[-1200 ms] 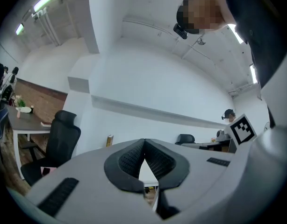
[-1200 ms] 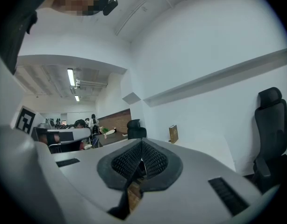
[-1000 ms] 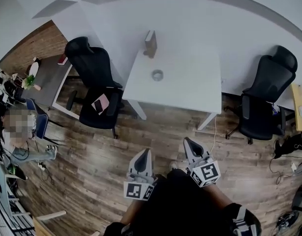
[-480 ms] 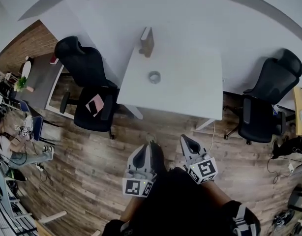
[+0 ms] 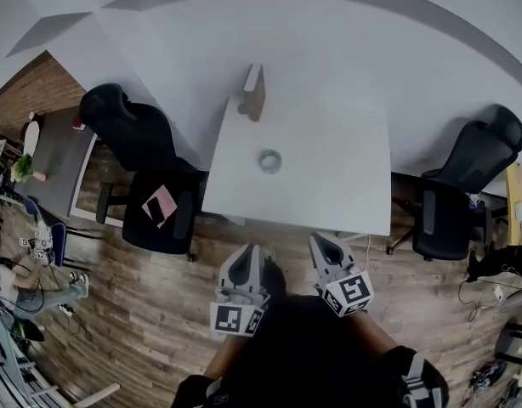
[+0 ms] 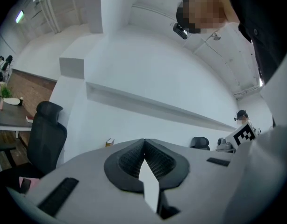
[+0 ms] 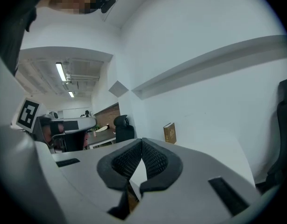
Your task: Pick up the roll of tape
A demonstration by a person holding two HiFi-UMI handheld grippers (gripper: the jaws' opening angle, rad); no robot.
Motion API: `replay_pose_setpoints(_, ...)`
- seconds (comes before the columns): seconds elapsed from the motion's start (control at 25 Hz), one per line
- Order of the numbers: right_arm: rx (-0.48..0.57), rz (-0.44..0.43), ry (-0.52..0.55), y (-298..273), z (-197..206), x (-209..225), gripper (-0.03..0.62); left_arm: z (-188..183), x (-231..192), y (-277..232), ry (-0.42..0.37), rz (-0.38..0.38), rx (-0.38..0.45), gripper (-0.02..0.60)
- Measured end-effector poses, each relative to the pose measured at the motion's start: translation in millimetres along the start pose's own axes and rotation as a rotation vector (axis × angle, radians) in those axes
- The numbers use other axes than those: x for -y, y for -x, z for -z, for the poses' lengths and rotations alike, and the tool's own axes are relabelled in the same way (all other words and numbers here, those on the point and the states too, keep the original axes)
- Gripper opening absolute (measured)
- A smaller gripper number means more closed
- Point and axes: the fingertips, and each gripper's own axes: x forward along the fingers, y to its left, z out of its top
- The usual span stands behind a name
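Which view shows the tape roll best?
Head view: the roll of tape lies in plain sight near the middle of the white table. Neither gripper view shows it; in both, the closed jaws fill the foreground and cover much of the tabletop.

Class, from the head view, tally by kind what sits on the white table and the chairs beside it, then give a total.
black office chairs: 2
grey roll of tape: 1
brown upright book: 1
total: 4

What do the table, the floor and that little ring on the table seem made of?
Table: smooth matte white top, probably laminate.
Floor: brown planks with grain, wood or wood-look.
Ring: greyish roll, likely tape; material too small to tell.
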Motion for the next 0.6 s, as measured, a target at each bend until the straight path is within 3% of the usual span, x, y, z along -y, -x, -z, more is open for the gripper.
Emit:
replay_pose_setpoints(0.44, -0.037, 0.086, 0.004, -152.4, -22.4, 36.4, 0.012, -27.8, -112.9, -93.6, 0.012, 0.071, -0.012, 0.023)
replay_pose_setpoints(0.6, -0.073, 0.119, 0.003, -195.2, -16.5, 56.1, 0.012, -31.9, -136.0, -115.2, 0.016, 0.093, -0.022, 0.023)
